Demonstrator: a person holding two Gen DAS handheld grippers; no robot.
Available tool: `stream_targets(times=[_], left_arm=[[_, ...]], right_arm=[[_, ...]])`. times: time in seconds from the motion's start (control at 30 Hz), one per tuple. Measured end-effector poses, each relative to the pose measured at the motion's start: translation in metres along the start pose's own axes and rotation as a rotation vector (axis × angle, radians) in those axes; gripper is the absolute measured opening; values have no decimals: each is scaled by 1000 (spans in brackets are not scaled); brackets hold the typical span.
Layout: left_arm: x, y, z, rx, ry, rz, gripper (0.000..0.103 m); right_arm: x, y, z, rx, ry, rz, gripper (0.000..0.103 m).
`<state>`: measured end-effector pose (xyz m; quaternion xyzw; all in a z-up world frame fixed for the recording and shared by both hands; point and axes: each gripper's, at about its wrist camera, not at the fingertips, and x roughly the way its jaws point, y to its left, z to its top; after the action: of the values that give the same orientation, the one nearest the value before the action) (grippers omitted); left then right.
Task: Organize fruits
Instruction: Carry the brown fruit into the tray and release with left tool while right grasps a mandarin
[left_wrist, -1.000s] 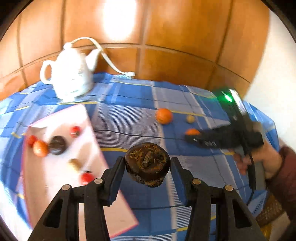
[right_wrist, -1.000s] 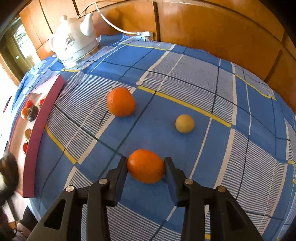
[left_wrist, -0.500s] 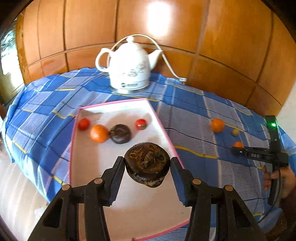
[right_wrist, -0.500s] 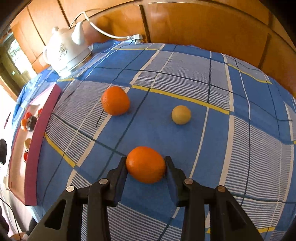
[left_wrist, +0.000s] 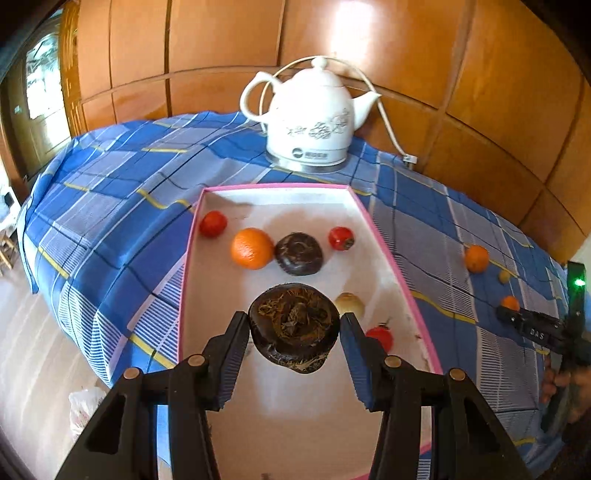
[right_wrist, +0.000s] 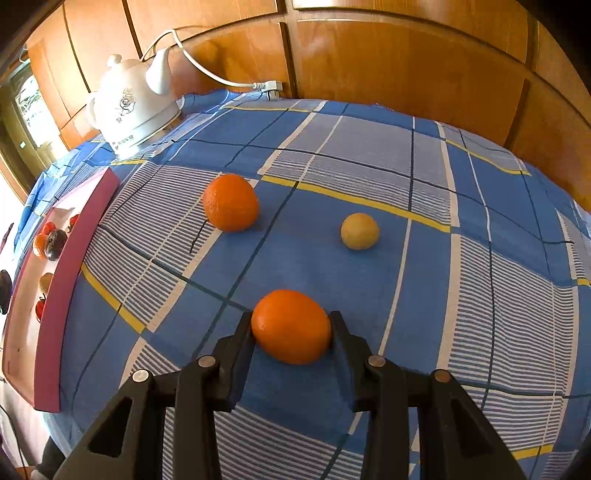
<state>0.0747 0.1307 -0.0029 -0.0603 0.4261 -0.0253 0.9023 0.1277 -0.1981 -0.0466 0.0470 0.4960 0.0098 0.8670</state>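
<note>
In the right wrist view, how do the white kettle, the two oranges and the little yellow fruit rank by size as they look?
1. White kettle
2. Orange between the fingers
3. Orange farther back; it may only look smaller, being farther from the camera
4. Yellow fruit

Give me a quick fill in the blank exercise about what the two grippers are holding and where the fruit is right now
1. The left gripper holds a dark brown fruit above the pink-rimmed ____.
2. The right gripper is closed on an ____ resting on the checked tablecloth.
3. The white kettle stands just behind the tray's ____ edge.
4. Loose on the cloth beyond the right gripper lie one orange and one small ____ fruit.

Missing words: tray; orange; far; yellow
</note>
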Motion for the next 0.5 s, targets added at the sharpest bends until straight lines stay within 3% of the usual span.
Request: stream_targets(times=[0.27, 0.5], left_arm=[[25, 30, 11, -107, 45, 27, 51], [36, 42, 16, -135, 54, 56, 51]], right_arm=[[0, 1, -1, -12, -17, -13, 40], [-1, 2, -2, -16, -26, -19, 40]])
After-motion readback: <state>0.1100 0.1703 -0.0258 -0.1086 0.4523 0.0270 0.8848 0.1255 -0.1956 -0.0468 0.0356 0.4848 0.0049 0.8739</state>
